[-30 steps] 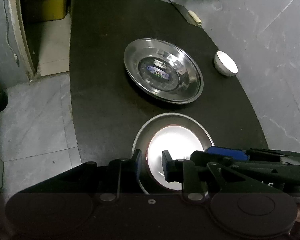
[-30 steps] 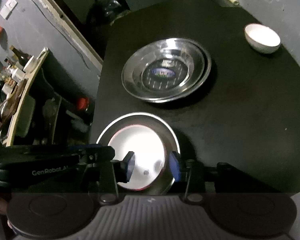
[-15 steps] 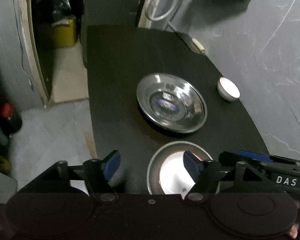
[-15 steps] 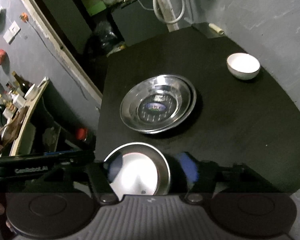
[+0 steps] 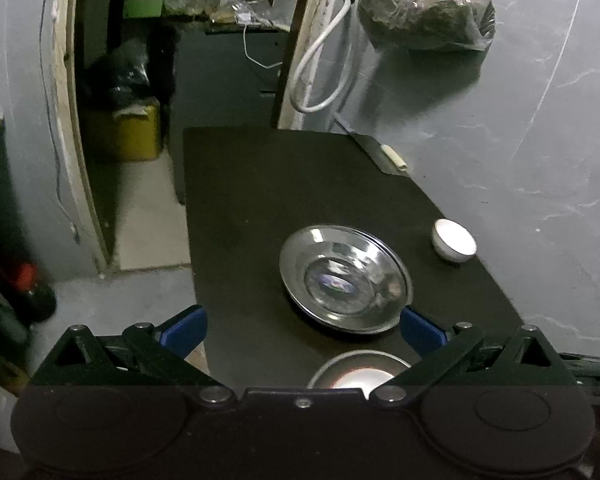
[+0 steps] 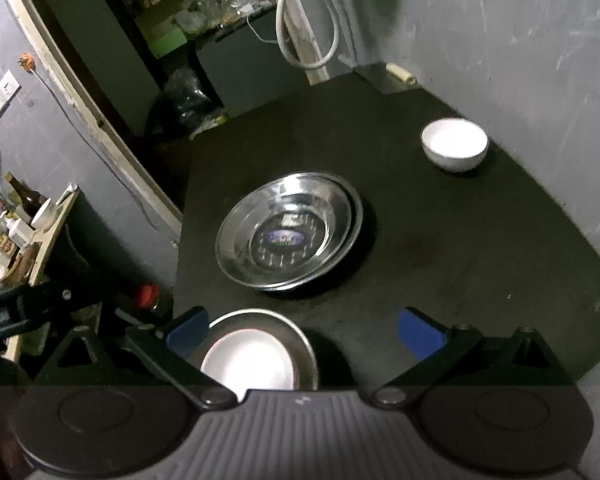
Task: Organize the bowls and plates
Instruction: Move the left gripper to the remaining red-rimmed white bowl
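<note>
A stack of large steel plates (image 5: 346, 280) (image 6: 288, 232) sits mid-table on the black table (image 5: 260, 200) (image 6: 480, 248). A smaller steel plate with a white plate inside (image 5: 358, 372) (image 6: 256, 356) lies at the near edge. A small white bowl (image 5: 454, 240) (image 6: 454, 148) stands at the right by the wall. My left gripper (image 5: 302, 330) is open and empty, raised above the near plate. My right gripper (image 6: 304, 330) is open and empty, also raised above it. The left gripper's body shows at the left of the right wrist view (image 6: 28, 308).
A grey wall (image 5: 520, 140) runs along the table's right side. A knife (image 5: 380, 154) lies at the far right corner. A hanging plastic bag (image 5: 424, 4) and white hose (image 5: 320, 76) are behind. A doorway and floor lie left, with a red-capped bottle (image 5: 28, 284).
Both grippers opened, let go of the near plate pair, and pulled back and upward. The plates now look smaller and farther away.
</note>
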Motion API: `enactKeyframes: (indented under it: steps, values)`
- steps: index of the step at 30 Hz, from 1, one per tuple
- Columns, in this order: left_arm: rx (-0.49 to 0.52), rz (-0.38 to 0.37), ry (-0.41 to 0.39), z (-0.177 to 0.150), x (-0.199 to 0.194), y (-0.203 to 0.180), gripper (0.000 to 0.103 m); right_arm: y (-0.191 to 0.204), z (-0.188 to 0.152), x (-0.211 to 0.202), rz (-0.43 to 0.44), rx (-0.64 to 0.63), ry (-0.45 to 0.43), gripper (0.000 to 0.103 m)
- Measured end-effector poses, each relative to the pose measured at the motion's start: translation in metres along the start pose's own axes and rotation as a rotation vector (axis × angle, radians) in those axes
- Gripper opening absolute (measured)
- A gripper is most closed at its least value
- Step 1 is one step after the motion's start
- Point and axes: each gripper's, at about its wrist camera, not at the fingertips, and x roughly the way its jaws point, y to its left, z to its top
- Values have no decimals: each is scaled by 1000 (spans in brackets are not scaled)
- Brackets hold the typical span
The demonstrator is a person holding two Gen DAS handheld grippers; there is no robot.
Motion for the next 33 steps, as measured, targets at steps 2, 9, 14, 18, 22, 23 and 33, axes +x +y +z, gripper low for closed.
enactKeyframes:
  steps: [2, 9, 14, 18, 22, 23, 33]
  values:
    - [13, 13, -4, 2, 2, -1, 102, -1, 0, -1, -9, -7, -14, 103]
    - [29, 36, 22, 8, 16, -9, 102, -17, 7, 3, -41, 3, -6, 103]
    - [5, 36, 49, 13, 33, -15, 102, -30, 17, 9, -60, 4, 12, 103]
    - [2, 50, 71, 18, 49, -19, 102, -45, 27, 15, -82, 10, 27, 103]
    - [-9, 65, 99, 25, 69, -27, 102, -61, 34, 27, -95, 10, 65, 103]
    - [-9, 68, 108, 27, 75, -30, 102, -65, 36, 31, -97, 13, 76, 103]
    - [39, 69, 199, 41, 126, -62, 102, -112, 46, 52, -134, 82, 93, 103]
